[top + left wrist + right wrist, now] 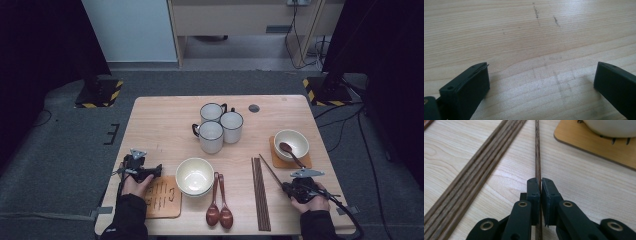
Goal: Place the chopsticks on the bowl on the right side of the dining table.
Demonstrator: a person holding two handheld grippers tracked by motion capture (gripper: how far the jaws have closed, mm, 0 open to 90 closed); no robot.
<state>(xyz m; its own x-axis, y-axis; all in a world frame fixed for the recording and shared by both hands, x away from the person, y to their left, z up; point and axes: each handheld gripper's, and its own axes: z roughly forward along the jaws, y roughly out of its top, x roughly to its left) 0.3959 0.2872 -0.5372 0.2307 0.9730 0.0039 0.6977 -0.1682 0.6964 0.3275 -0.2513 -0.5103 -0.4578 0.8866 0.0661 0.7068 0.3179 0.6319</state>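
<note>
My right gripper (pixel 286 186) rests low at the table's front right, a hand around it. In the right gripper view the right gripper (pixel 541 181) is shut on a single dark wooden chopstick (pixel 537 150), which runs straight ahead between the pads. That chopstick (pixel 270 167) lies slanted on the table, apart from the bundle of chopsticks (pixel 260 192) to its left. My left gripper (pixel 146 169) sits at the front left beside a wooden coaster (pixel 162 197). In the left gripper view the left gripper (pixel 541 72) stands open over bare tabletop, with nothing between its jaws.
Three white mugs (pixel 220 127) stand at the table's middle back. A white bowl (pixel 195 176) and two brown spoons (pixel 219 210) lie at front centre. Another bowl (pixel 295 139) holding a spoon sits on a coaster (pixel 276 161) at right, near the chopstick's far end.
</note>
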